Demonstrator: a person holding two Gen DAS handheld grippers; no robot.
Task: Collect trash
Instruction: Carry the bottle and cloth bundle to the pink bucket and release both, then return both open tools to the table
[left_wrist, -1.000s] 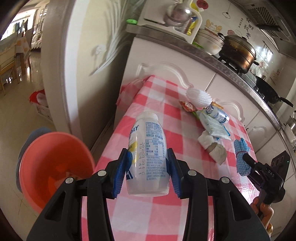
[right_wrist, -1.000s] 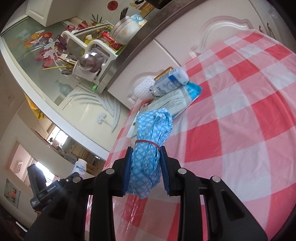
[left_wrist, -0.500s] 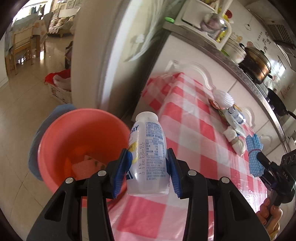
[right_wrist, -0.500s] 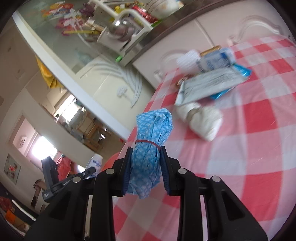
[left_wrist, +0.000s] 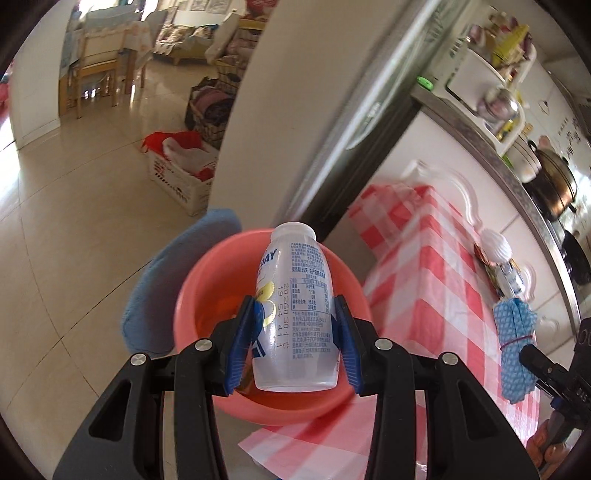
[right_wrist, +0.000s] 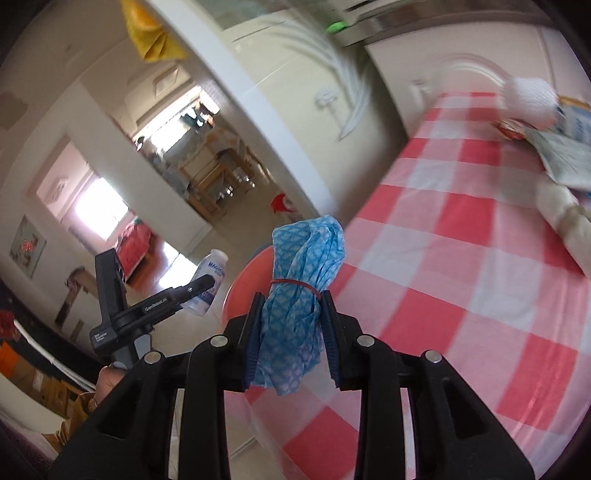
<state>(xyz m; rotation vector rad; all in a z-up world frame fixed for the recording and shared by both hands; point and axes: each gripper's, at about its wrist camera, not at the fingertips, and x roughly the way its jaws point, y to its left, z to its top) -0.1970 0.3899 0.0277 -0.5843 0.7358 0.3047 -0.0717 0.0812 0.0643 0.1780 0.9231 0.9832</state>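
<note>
My left gripper (left_wrist: 295, 325) is shut on a white plastic bottle (left_wrist: 295, 314) with blue print, held upright over the open coral-red basin (left_wrist: 207, 295) that stands on the floor beside the table. My right gripper (right_wrist: 291, 332) is shut on a blue patterned cloth bundle (right_wrist: 299, 288) tied with a red rubber band, above the left end of the red-and-white checked tablecloth (right_wrist: 480, 258). The basin's rim (right_wrist: 243, 280) shows just behind the bundle. The bottle (right_wrist: 210, 284) and left gripper (right_wrist: 192, 286) appear at the left of the right wrist view. The bundle (left_wrist: 515, 343) shows at the right of the left wrist view.
More trash lies at the table's far end: a white crumpled wad (left_wrist: 496, 245), a small bottle (left_wrist: 511, 278), a flat wrapper (right_wrist: 561, 155) and a white lump (right_wrist: 565, 218). A blue stool (left_wrist: 155, 291) stands by the basin. White cabinets (left_wrist: 424, 155) back the table. A laundry basket (left_wrist: 184, 173) sits on the floor.
The left gripper carried the bottle leftward off the table to over the basin. The right gripper carried the blue bundle left along the table toward the basin end.
</note>
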